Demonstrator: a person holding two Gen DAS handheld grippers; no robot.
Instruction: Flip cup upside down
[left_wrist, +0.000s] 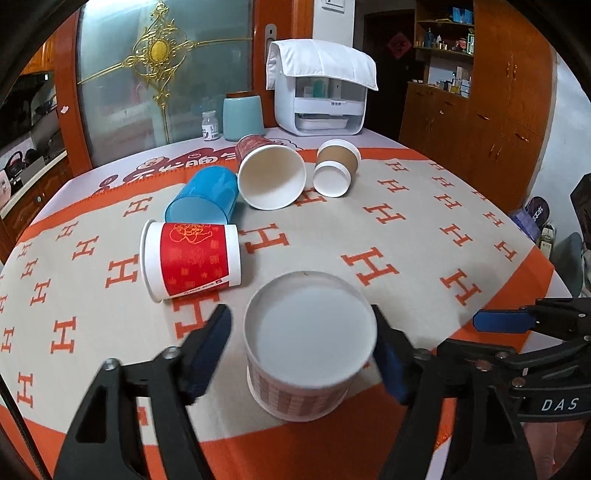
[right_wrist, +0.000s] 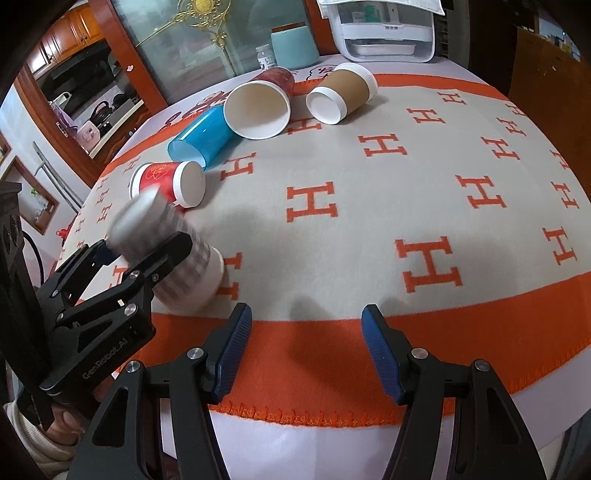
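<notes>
A white paper cup with an orange checked pattern (left_wrist: 306, 350) stands upside down on the tablecloth, its flat base up. My left gripper (left_wrist: 303, 350) straddles it with fingers open; the right pad is close to the cup wall, the left pad stands apart. In the right wrist view the same cup (right_wrist: 192, 269) is blurred and tilted between the left gripper's fingers (right_wrist: 162, 254). My right gripper (right_wrist: 306, 354) is open and empty over the near orange border of the cloth; its blue pad shows in the left wrist view (left_wrist: 502, 321).
Several cups lie on their sides further back: a red and white cup (left_wrist: 192, 258), a blue cup (left_wrist: 203, 195), a large white-lined red cup (left_wrist: 271, 175), a brown-sleeved cup (left_wrist: 336, 166). A teal jar (left_wrist: 242, 116), a small bottle (left_wrist: 210, 125) and a white appliance (left_wrist: 321, 96) stand at the far edge.
</notes>
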